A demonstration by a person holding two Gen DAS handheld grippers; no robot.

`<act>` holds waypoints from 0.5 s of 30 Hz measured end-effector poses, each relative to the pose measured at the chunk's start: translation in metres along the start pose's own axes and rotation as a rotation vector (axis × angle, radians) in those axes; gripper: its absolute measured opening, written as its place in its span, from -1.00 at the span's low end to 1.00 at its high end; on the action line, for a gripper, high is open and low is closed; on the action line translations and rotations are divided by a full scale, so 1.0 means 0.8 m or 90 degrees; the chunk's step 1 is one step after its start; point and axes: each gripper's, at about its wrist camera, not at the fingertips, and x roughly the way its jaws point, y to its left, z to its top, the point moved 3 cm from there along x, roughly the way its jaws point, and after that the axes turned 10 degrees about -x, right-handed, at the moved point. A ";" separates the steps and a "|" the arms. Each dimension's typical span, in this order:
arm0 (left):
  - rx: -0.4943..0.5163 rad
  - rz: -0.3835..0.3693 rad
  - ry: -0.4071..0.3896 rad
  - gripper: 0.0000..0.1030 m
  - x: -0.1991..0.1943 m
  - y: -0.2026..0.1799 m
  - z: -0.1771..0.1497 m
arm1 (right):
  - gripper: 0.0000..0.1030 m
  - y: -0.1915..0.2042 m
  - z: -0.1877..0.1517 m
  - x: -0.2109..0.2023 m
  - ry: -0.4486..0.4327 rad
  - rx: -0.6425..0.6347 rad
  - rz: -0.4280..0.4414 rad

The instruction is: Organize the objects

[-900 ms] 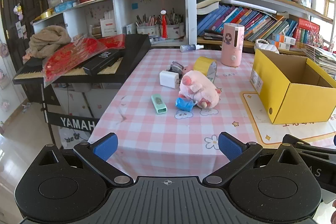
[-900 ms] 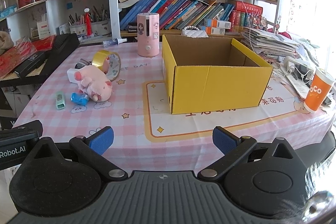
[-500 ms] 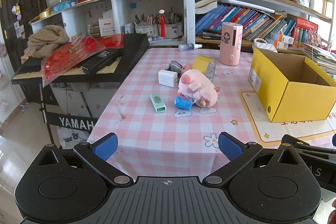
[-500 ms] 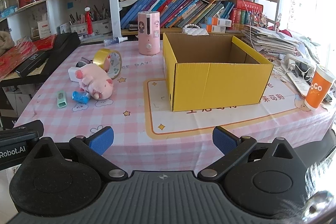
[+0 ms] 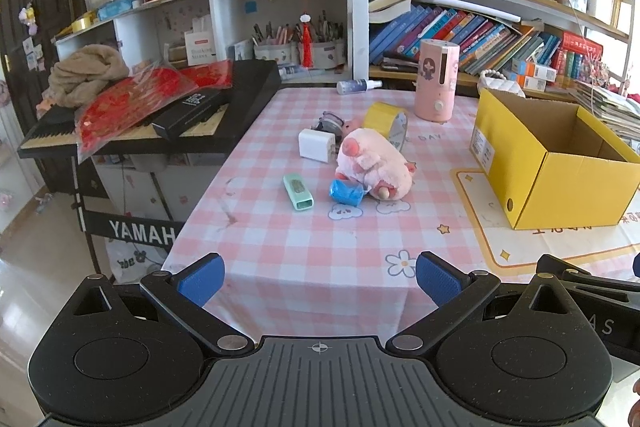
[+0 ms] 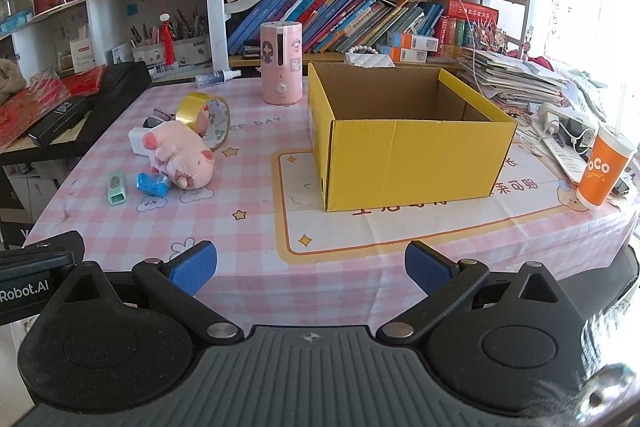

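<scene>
Since the earlier frames we have drifted only a touch closer to the table [image 5: 304,267], so the clutter sits slightly lower and larger in both views; nothing on the cloth has shifted. We look down across the pink checked tablecloth, with a keyboard [image 5: 168,115] off its left edge and crowded bookshelves [image 6: 360,15] behind. On the right half stands the open yellow cardboard box [image 6: 404,147], upright on a printed mat, and we see nothing inside it. Behind it, toward the shelves, a pink cylindrical device [image 6: 281,63] stands upright. Well to the left of the box lies the group to sort: a pink plush pig [image 5: 374,167] on its side, a roll of yellow tape [image 5: 386,125] on edge just behind it, a white charger block [image 5: 316,145] beside the pig's head, a blue wrapped item [image 5: 346,191] touching the pig's front, and a mint green case [image 5: 298,191] lying flat just left of that. An orange paper cup [image 6: 604,169] stands near the table's right corner. Our left gripper [image 5: 318,277] and right gripper [image 6: 310,265] both hover at the near edge with jaws spread fully wide, holding nothing.
</scene>
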 end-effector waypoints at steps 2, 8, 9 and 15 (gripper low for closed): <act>-0.001 0.001 0.000 0.99 0.000 0.000 0.000 | 0.97 -0.001 -0.002 0.000 0.001 0.000 -0.001; -0.001 0.001 0.000 0.99 0.000 0.000 0.000 | 0.97 0.000 -0.001 0.000 0.001 0.000 -0.001; -0.001 0.001 0.000 0.99 0.000 0.000 0.000 | 0.97 0.000 -0.001 -0.001 0.001 0.000 -0.001; -0.002 0.003 0.000 0.99 0.000 0.000 0.000 | 0.97 0.000 0.000 -0.001 0.001 0.000 0.000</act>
